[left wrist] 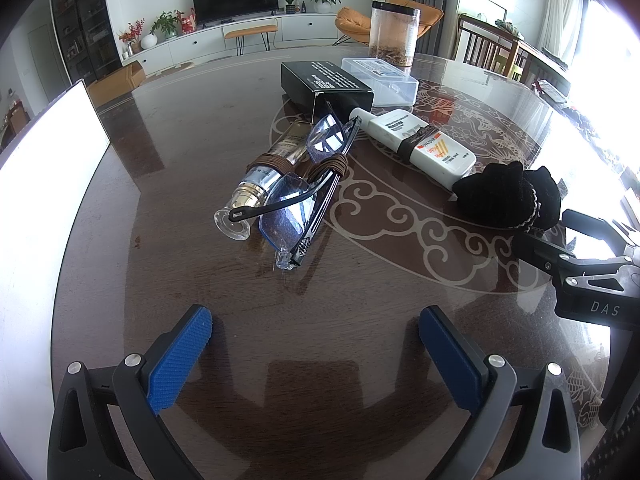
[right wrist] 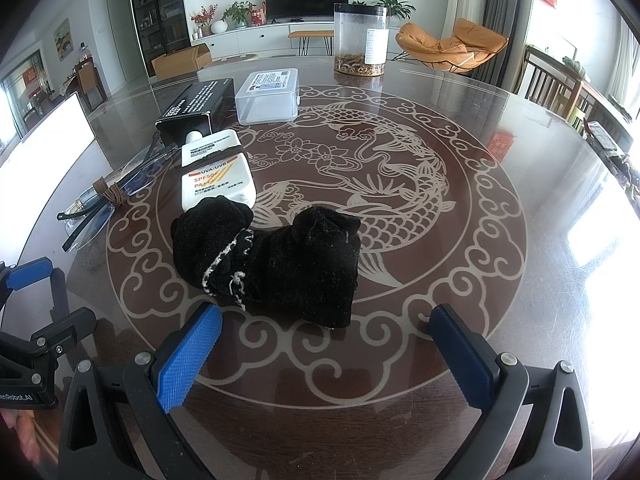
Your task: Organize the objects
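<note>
Blue-tinted glasses [left wrist: 308,184] wound with brown cord lean on a clear bottle with a gold neck [left wrist: 256,184]. A white sunscreen tube [left wrist: 424,144] lies beside them, and a black sock bundle [left wrist: 508,196] tied with a cord lies to the right. My left gripper [left wrist: 316,344] is open and empty, short of the glasses. In the right wrist view the sock bundle [right wrist: 276,264] lies just ahead of my open, empty right gripper [right wrist: 326,344]. The tube [right wrist: 216,172] and glasses [right wrist: 100,200] are to its left.
A black box [left wrist: 324,84], a clear plastic case [left wrist: 380,76] and a tall clear jar [left wrist: 394,34] stand further back on the round patterned glass table [right wrist: 480,280]. A white board [left wrist: 44,152] stands at the left. The right gripper's body [left wrist: 592,272] shows at the right.
</note>
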A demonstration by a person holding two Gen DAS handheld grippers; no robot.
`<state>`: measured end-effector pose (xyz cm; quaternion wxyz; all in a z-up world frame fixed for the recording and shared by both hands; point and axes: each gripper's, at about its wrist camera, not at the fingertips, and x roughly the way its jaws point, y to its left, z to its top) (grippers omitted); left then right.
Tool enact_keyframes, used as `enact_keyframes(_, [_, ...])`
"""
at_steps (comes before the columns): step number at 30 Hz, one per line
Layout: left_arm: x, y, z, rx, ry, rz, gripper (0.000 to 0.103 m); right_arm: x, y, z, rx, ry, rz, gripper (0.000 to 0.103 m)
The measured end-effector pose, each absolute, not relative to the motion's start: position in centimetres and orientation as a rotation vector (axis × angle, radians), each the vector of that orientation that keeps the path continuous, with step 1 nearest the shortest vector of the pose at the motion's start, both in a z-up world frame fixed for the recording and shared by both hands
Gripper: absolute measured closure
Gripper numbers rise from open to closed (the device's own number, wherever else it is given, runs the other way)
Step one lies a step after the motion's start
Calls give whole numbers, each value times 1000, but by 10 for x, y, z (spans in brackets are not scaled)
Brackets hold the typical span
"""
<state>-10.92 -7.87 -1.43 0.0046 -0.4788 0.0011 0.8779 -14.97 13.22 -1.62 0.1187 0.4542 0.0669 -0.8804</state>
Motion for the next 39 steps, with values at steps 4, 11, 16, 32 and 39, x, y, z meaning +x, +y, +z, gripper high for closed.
enact_keyframes(4, [-109,-79,-14,-1500,4,2750,0,-150,132,-16,1328,196,-2574,0])
enact_keyframes(11, [-109,-79,-13,-1513,11,2733,0,-150,132,-16,1328,196,-2574,0])
enact_keyframes(16, [-103,-84,-10,-1548,-15,2745,0,-150,132,-16,1328,196,-2574,0])
enact_keyframes(32, [-69,-114,62,-1309,-324,2921,0,-149,133,-16,1328,196,-2574,0])
enact_keyframes(39, [-65,-109,83,-1250,-313,2948,0,-149,133,-16,1328,196,-2574,0])
